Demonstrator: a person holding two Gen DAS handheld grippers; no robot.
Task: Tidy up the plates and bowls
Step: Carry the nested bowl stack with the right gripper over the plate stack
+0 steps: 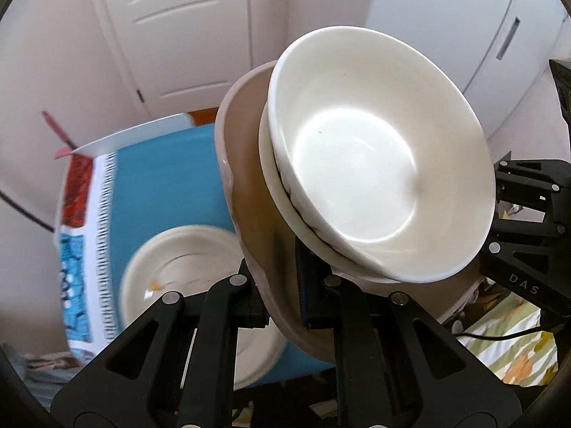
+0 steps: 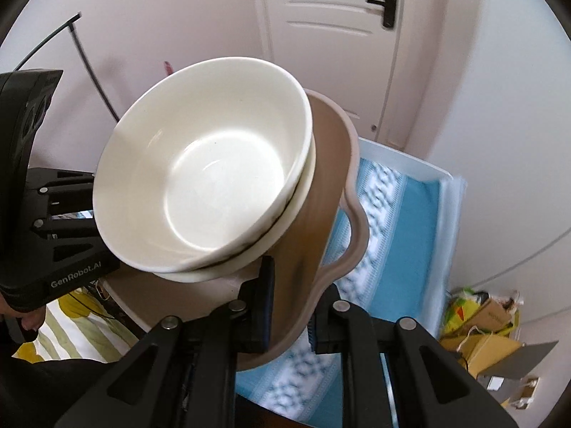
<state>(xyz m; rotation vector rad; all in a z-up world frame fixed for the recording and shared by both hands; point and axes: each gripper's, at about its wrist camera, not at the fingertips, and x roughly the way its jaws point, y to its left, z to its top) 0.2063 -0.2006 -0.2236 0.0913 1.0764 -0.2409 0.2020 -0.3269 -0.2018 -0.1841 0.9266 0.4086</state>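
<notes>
Nearest in the left wrist view, the left tool (image 1: 285,296) is clamped on the rim of a brown tray (image 1: 246,185), one finger (image 1: 305,285) inside the rim and the other under it. From the right wrist view the right tool (image 2: 291,306) pinches the opposite edge of the tray (image 2: 321,192) the same way, right at its wavy handle, with the rim squeezed between narrow jaws. So the tray hangs in the air between the two tools, well tilted.

On the tray sits a white bowl (image 1: 378,164) nested in a second bowl (image 1: 282,199), of which only the rim peeks out below. In the right view the top bowl (image 2: 210,182) fills the middle of the picture and hides most of the tray floor, with the lower bowl's (image 2: 303,192) rim showing along its right side.

Below the tray lies a blue cloth (image 1: 171,185) with a patterned border, spread over the bench. A pale plate (image 1: 182,267) rests on it, partly hidden behind the left tool's frame. A white bin (image 2: 421,167) stands at the cloth's far edge.

Down beside the bench, striped bedding (image 1: 506,342), then boxes and bags (image 2: 481,324) on the floor. Farthest off, a white door (image 2: 335,35) with a black handle (image 2: 387,3).
</notes>
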